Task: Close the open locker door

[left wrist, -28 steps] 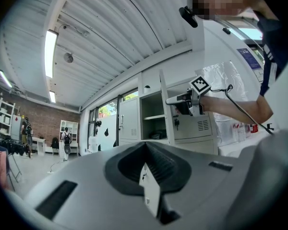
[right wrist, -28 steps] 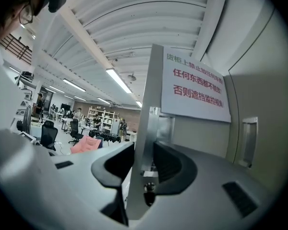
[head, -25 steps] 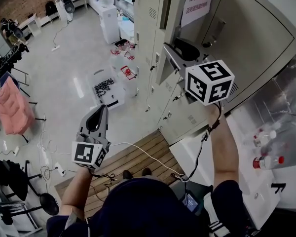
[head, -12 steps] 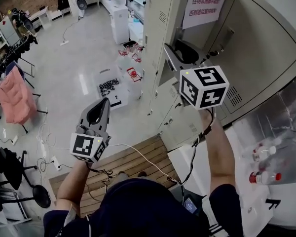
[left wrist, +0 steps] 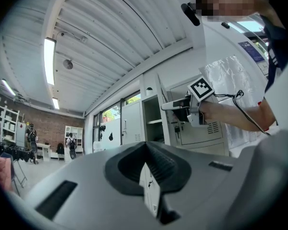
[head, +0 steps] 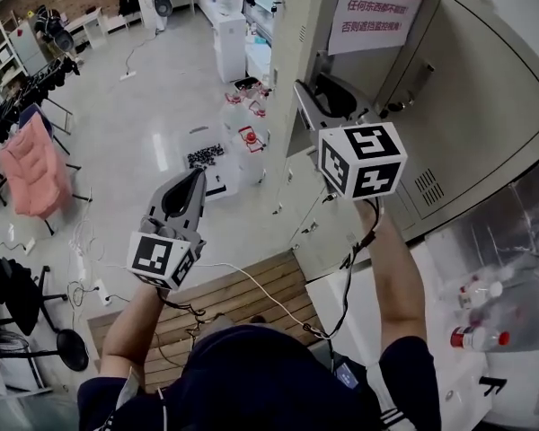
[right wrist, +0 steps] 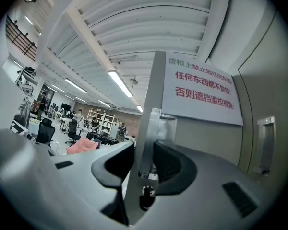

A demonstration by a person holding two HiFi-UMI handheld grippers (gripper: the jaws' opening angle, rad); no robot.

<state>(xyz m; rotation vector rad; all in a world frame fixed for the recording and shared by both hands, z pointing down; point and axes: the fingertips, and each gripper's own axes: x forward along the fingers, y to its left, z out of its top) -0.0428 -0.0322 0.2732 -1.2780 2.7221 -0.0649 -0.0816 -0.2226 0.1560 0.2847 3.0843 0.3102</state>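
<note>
Head view, seen steeply from above: the right gripper (head: 323, 97) is raised in the upper middle of the frame, its marker cube facing the camera, and its jaws reach onto the edge of the locker door (head: 296, 52). That door is a pale panel with vent slots. It stands out from the row of grey lockers (head: 485, 106) that fills the upper right. A white sign (head: 375, 7) with red lettering hangs at the top of the frame, just right of the door.

Right gripper view: the right gripper (right wrist: 144, 152) is clenched on the locker door (right wrist: 151, 95). The door's thin edge runs upright through the middle of the frame, between the two dark pads. The sign (right wrist: 201, 87) lies to the right of that edge.

Left gripper view: the left gripper (left wrist: 145, 150) is clenched with its pads meeting and nothing between them. Right of centre, the other gripper can be seen at the door beside an open locker compartment (left wrist: 153, 123).

In the head view the left gripper (head: 198, 173) hangs at centre left, well apart from the lockers, over a pale floor (head: 144, 106). A wooden platform (head: 242, 294) lies below it.
</note>
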